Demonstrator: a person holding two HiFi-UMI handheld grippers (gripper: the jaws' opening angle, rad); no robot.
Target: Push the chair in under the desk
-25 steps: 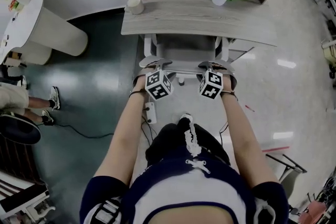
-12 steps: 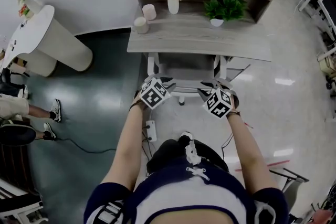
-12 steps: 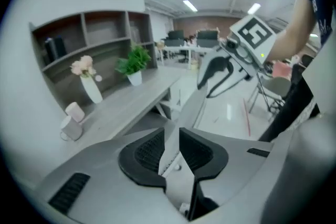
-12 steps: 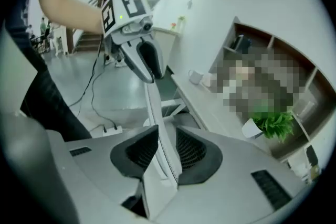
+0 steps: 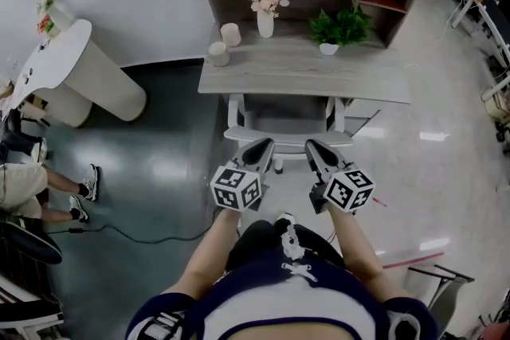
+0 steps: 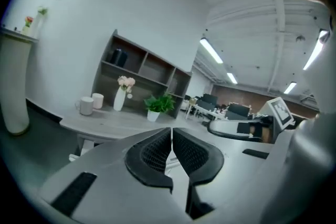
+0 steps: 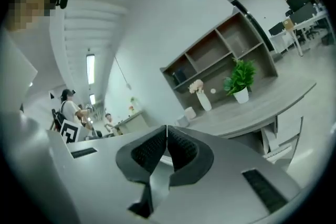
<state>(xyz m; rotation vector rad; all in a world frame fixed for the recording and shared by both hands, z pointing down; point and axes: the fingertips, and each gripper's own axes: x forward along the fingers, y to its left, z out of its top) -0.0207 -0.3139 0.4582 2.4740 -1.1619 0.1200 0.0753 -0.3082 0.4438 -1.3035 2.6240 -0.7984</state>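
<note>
Chair [image 5: 287,114] sits tucked under desk [image 5: 374,80], just ahead of and below both grippers. Left gripper [image 5: 261,146] and right gripper [image 5: 312,147] touch nothing, jaws have just been closing to shut, nothing between them. Push looks done, nothing left.

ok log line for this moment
chair tucked under desk | left hand-held gripper just closed, empty | right hand-held gripper just closed, empty | both clear of chair

No legible text, label, brand, number or sign in any view
</note>
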